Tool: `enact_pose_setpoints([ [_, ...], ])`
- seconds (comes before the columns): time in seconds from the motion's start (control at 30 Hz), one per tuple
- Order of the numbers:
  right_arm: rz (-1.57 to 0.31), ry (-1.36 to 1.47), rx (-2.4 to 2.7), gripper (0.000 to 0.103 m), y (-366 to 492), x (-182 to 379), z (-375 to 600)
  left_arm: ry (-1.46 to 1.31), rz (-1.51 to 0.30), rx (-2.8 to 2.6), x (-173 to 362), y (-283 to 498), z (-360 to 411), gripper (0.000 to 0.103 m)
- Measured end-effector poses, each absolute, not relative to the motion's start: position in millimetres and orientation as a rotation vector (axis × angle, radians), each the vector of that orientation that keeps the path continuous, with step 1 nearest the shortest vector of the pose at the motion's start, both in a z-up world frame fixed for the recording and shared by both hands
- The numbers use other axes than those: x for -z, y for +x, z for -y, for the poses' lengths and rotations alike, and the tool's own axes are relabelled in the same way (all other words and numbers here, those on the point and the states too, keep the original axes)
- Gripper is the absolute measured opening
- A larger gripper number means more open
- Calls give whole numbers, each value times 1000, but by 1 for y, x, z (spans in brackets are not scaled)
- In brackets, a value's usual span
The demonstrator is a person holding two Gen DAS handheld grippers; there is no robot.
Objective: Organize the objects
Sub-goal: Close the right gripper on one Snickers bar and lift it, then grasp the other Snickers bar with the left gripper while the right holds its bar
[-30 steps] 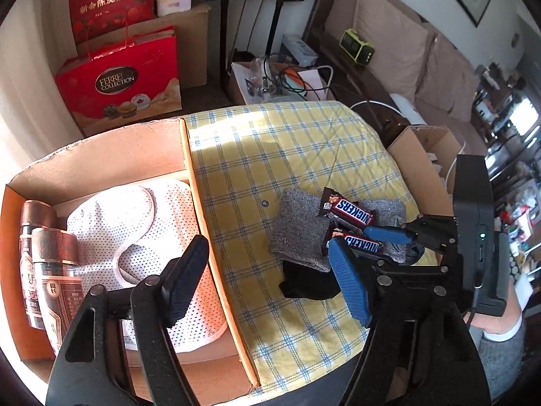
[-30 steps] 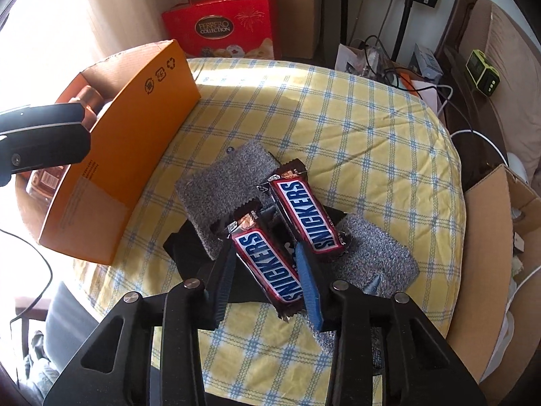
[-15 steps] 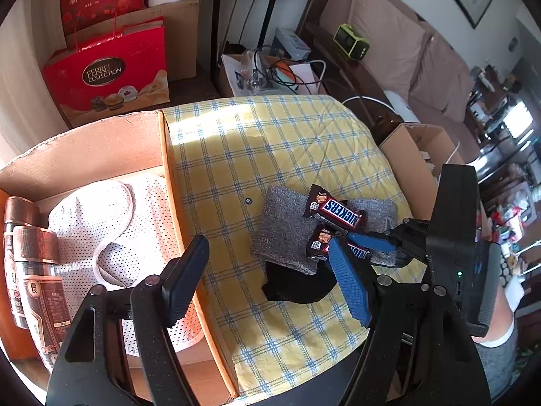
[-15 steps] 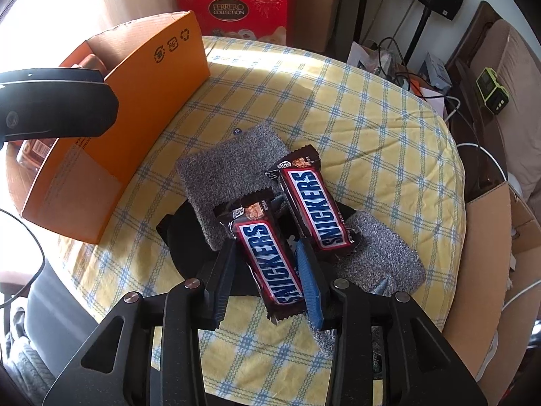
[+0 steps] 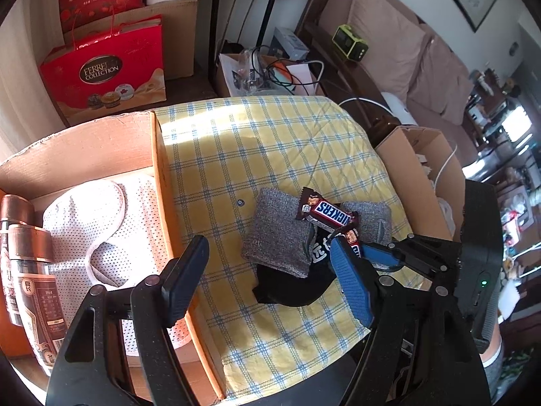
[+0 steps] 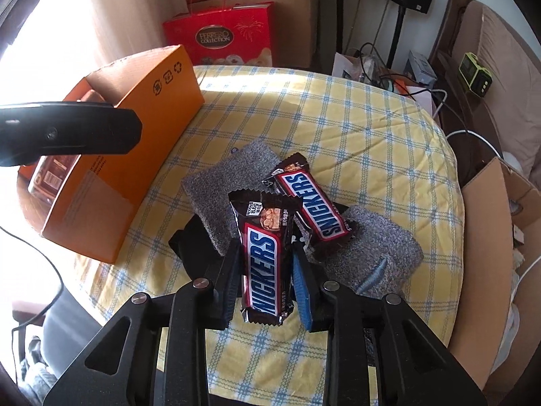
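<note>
Snickers bar sits between our right gripper's fingers, which are closing on it, above the grey socks on the checked counter. A second bar lies at one o'clock. Our left gripper hangs released, the orange box at ten o'clock.

The right gripper is closing its jaws on the near Snickers bar, and the bar now tilts up off the black cloth, its top end raised clear of the second Snickers bar it lay beside a second ago.
</note>
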State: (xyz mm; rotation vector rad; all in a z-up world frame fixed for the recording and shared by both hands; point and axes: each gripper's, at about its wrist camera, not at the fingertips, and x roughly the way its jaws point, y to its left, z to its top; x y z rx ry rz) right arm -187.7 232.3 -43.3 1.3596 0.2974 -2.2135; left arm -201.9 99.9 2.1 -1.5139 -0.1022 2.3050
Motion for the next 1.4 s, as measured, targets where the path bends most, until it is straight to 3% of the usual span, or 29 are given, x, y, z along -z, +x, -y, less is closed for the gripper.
enact_pose_setpoints([
  [0.33,-17,1335,2319,29,-181,3,-296,-1576,119,-2203,9,-216,-147,72],
  [0.47,8,1334,2356,29,-175,-4,-319,-1624,139,-2168,24,-227,-171,72],
  [0.73,59,1360,2383,29,-170,1,-341,-1716,124,-2182,67,-246,-207,61],
  [0.93,69,1369,2379,29,-170,9,-346,-1754,210,-2221,78,-257,-203,61],
  [1.1,83,1379,2376,29,-172,16,-349,-1762,117,-2241,84,-259,-212,61],
  [1.23,91,1381,2372,29,-171,18,-349,-1688,8,-2304,82,-255,-219,39],
  [1.4,93,1374,2372,29,-169,17,-348,-1655,50,-2311,78,-255,-210,33],
])
